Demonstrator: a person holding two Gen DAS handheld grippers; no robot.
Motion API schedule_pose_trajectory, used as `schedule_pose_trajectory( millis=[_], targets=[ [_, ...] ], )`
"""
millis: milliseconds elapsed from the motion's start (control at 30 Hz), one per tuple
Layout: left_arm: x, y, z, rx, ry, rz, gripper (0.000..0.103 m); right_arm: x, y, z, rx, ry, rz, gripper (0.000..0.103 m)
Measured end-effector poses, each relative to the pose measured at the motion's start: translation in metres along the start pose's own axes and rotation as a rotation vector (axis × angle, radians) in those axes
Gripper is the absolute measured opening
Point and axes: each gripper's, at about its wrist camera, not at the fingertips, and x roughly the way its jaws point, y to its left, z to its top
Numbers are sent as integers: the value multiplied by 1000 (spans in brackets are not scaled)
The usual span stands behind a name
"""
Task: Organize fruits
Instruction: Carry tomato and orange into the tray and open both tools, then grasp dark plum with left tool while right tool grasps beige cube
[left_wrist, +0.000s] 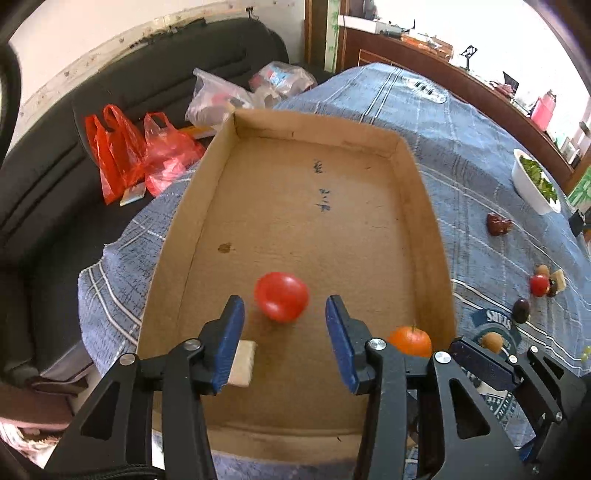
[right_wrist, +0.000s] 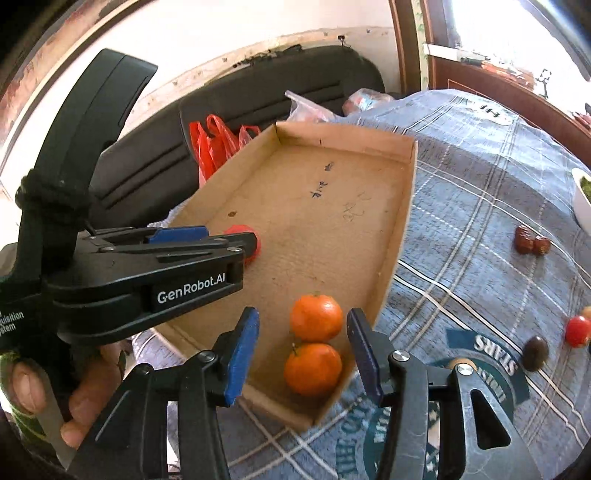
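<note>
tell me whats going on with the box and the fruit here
A person is sorting fruit into a cardboard box on a table. The left hand-held gripper is open over a red tomato in the box; the right hand-held gripper is open around two oranges. More fruit waits on the tablecloth.

This is a home living room: a dark sofa (left_wrist: 122, 110) with plastic bags (left_wrist: 136, 158), a bench under a blue cloth (left_wrist: 461, 122), a wooden cabinet (left_wrist: 424, 55).
</note>
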Motion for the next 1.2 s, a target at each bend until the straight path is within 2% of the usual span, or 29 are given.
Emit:
schedule_pose_trajectory(
  millis=[100, 400, 533, 600, 967, 1200],
  targets=[
    [-14, -8, -3, 9, -29, -2, 50, -15, -5, -4, 20, -27, 7, 51],
    [-39, -37, -12, 62, -81, -16, 51, -59, -37, -28, 135, -99, -5, 51],
    [-44, -53, -16, 87, -88, -25, 51, -74, -57, -45, 189, -115, -25, 52],
    [-45, -57, -18, 94, -86, -24, 55, -78, -65, -52, 207, -118, -36, 52],
    [-50, -80, -28, 136, -81, -25, 55, -100, -98, -83, 302, -136, -75, 53],
    [-54, -95, -33, 169, -74, -53, 55, -108, -114, -97, 352, -144, -90, 53]
  ],
)
